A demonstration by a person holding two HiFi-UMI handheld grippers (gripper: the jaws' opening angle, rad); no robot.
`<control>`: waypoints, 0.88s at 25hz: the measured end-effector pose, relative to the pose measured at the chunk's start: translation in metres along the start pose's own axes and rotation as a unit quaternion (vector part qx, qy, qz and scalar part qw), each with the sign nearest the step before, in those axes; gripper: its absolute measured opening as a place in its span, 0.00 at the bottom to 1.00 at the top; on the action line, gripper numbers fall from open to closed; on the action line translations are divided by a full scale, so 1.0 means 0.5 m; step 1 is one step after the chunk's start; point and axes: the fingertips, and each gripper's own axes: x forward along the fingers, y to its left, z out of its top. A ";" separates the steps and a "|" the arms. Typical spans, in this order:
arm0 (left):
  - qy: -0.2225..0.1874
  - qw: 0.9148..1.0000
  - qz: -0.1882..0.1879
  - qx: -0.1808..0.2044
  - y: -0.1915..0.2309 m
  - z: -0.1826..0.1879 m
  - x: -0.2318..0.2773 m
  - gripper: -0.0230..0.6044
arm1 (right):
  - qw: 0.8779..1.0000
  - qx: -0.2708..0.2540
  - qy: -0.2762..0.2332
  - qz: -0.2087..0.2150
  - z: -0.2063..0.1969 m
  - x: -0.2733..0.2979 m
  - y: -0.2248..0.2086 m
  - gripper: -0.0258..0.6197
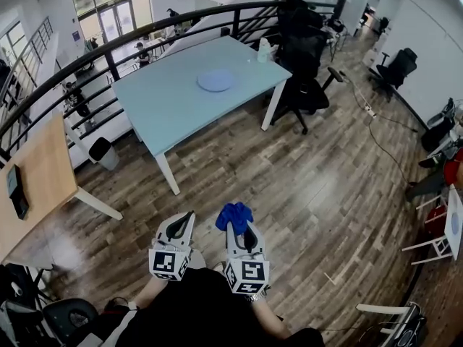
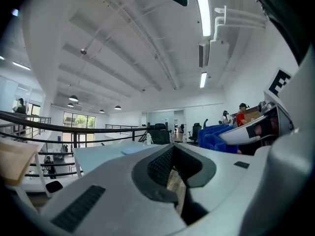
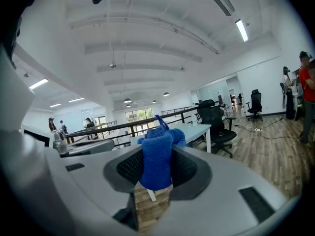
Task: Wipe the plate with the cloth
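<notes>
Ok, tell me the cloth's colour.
Blue; the cloth shows best in the right gripper view.

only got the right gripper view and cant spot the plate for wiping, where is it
observer: The plate lies flat near the middle of the light blue table, ahead of both grippers and well apart from them.
operator: ok, is the left one carrying anything
observer: No. The left hand-held gripper has its jaws together with nothing between them.
operator: anything on my left side
observer: A wooden desk stands to the left, with a dark device lying on it.
</notes>
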 end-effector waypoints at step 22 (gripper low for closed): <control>0.008 1.000 -0.009 -0.009 0.003 -0.027 0.239 0.04 | 1.000 -0.015 0.002 0.000 0.046 0.160 -0.141 0.23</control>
